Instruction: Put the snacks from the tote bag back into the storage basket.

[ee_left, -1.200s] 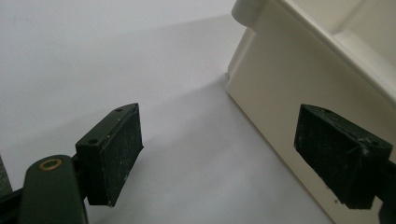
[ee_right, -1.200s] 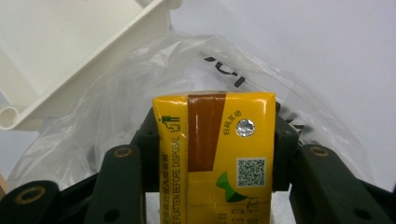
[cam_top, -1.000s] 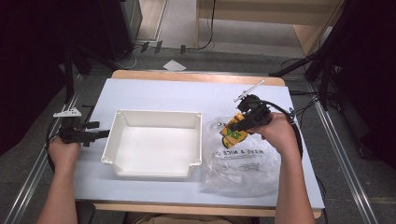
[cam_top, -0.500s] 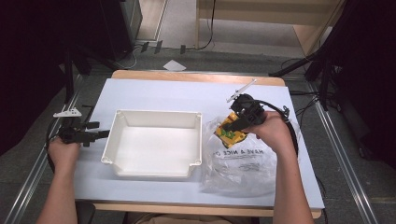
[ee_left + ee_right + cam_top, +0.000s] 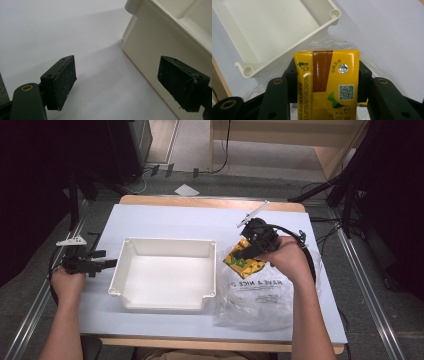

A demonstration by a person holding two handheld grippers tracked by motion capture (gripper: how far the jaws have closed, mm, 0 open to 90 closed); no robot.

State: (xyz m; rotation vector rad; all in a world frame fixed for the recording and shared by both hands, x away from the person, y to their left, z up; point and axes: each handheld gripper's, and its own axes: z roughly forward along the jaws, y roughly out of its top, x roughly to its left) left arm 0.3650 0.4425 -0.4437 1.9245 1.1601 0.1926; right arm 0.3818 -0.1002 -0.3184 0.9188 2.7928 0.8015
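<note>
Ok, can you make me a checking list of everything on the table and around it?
Surface: pale table top, wooden edge at the far side.
Job's things: yellow drink carton held above the clear plastic bag; white tray empty, beside the bag.
Clutter: nothing seen on the table.
Grippers: right gripper shut on the carton's sides; left gripper open, nothing between its jaws, next to the tray's outer wall.
Cables: black cable loops from the right gripper; more cables on the floor behind.
Surroundings: scrap of paper on the floor, wooden furniture and dark stands beyond.
</note>
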